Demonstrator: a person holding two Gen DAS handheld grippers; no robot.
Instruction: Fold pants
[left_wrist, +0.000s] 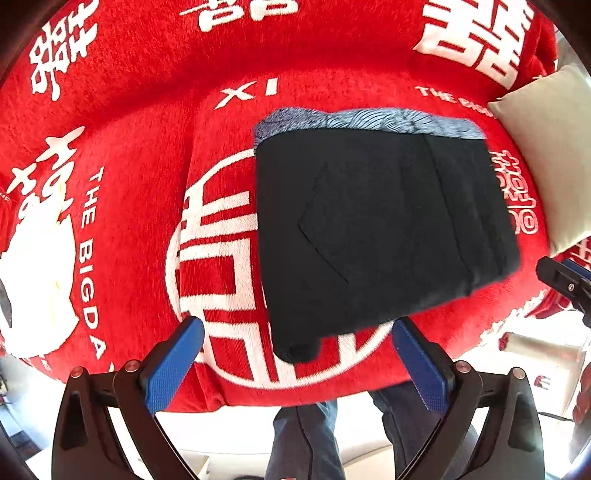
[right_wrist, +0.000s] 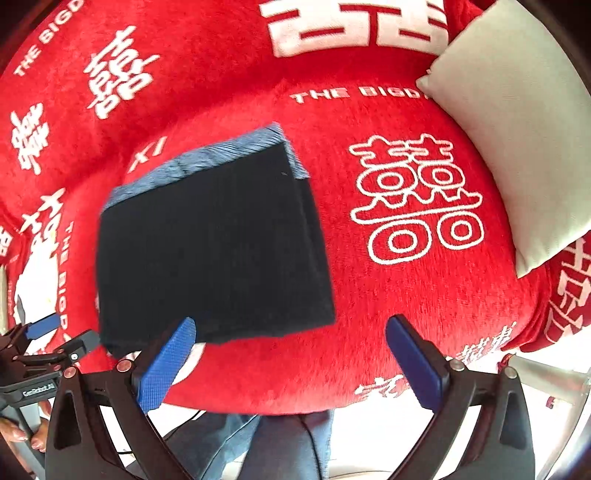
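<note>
We find the black pants (left_wrist: 380, 229) folded into a compact rectangle, lying flat on the red blanket (left_wrist: 140, 155), a grey-blue layer showing along the far edge. Our left gripper (left_wrist: 297, 354) hangs above the near edge, jaws spread wide, holding nothing. Our right gripper (right_wrist: 291, 350) likewise stands open and empty. A pale cushion (right_wrist: 517, 122) rests at the right.

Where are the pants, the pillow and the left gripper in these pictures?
pants (left_wrist: 380, 221), left wrist view, middle of the folded dark cloth.
pillow (right_wrist: 517, 129), right wrist view, middle of its pale face.
left gripper (left_wrist: 299, 365), left wrist view, midway between its open blue fingertips.
</note>
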